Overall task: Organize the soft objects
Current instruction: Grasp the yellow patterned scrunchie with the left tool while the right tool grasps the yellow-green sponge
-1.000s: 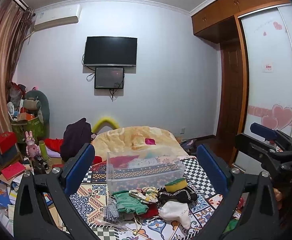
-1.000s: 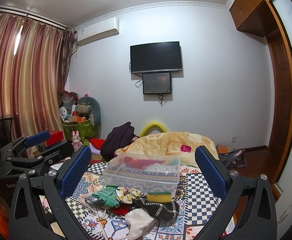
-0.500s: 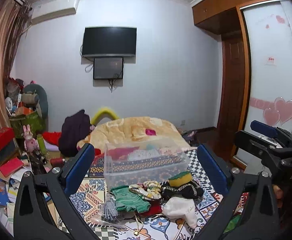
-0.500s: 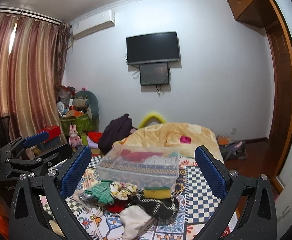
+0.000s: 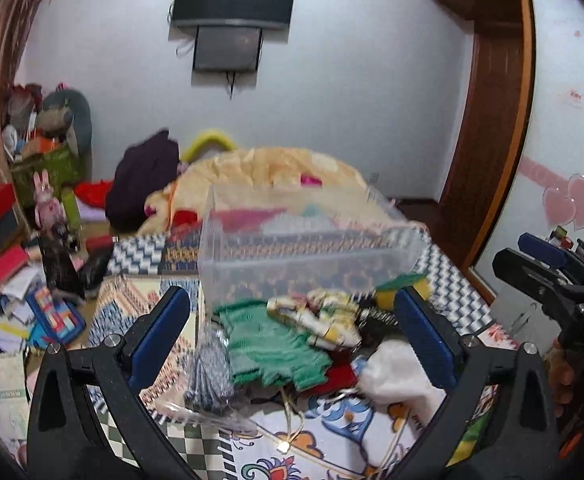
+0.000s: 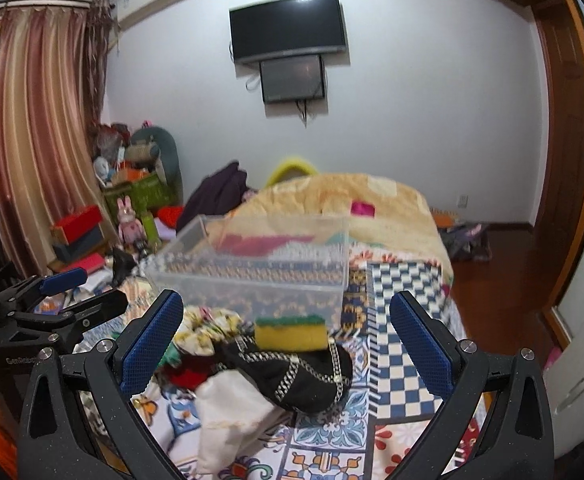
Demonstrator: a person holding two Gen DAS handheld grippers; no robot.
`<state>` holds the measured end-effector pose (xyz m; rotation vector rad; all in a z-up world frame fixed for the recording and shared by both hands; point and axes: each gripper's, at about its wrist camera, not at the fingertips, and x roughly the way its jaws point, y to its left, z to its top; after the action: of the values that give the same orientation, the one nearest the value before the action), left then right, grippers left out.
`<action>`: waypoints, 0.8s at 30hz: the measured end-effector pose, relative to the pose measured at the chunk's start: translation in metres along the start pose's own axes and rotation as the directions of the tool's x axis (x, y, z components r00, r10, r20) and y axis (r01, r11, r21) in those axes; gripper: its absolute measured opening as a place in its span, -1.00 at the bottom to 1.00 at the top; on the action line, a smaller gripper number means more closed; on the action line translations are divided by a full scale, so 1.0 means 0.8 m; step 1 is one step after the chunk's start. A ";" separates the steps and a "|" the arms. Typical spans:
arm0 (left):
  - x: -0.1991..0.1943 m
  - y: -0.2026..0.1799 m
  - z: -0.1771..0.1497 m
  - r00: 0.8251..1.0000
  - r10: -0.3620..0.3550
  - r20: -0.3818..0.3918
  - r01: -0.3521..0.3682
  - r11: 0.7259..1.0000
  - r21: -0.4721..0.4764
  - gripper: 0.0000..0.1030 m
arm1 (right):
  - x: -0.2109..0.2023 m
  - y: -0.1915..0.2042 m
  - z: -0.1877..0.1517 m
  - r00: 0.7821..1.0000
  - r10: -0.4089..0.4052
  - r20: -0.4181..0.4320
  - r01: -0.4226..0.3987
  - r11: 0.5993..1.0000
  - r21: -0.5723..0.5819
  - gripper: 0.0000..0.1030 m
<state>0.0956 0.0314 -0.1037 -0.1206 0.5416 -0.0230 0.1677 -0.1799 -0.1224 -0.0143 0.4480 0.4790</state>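
Observation:
A pile of soft things lies on the patterned bedspread in front of a clear plastic bin [image 5: 308,256] [image 6: 252,268]. It holds a green cloth [image 5: 272,348], a floral cloth [image 5: 324,316], a white cloth [image 5: 396,376] [image 6: 228,408], a black chain-trimmed piece [image 6: 292,372] and a yellow-green sponge [image 6: 291,332] [image 5: 402,284]. My left gripper [image 5: 292,336] is open above the green cloth. My right gripper [image 6: 286,340] is open, level with the sponge. Neither holds anything.
A bagged grey bundle [image 5: 208,376] lies left of the green cloth. A yellow quilt [image 6: 332,200] covers the far bed. Boxes, books and toys [image 5: 20,272] crowd the floor at left. A wooden door [image 6: 564,160] and a wardrobe stand at right.
Both grippers have tilted down and moved closer to the pile and the bin. The jaws have stayed open. Nothing has been picked up.

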 end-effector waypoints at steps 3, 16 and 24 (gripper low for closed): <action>0.024 0.005 -0.010 0.998 -0.020 -0.058 0.019 1.000 -0.018 1.00 | 0.015 -0.006 -0.009 0.999 -0.001 -0.045 0.001 1.000 0.006 1.00; 0.089 -0.010 -0.011 0.980 -0.101 -0.171 0.099 0.995 -0.016 0.30 | 0.076 -0.018 -0.018 0.989 0.028 -0.148 -0.024 0.999 0.023 0.98; 0.109 -0.005 -0.026 0.973 -0.082 -0.217 0.081 0.997 -0.013 -0.30 | 0.104 -0.013 -0.022 0.979 0.037 -0.200 -0.035 0.999 0.015 0.54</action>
<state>0.1600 0.0203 -0.1653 -0.1448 0.7557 -0.1161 0.2307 -0.1545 -0.1742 -0.0440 0.6494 0.5131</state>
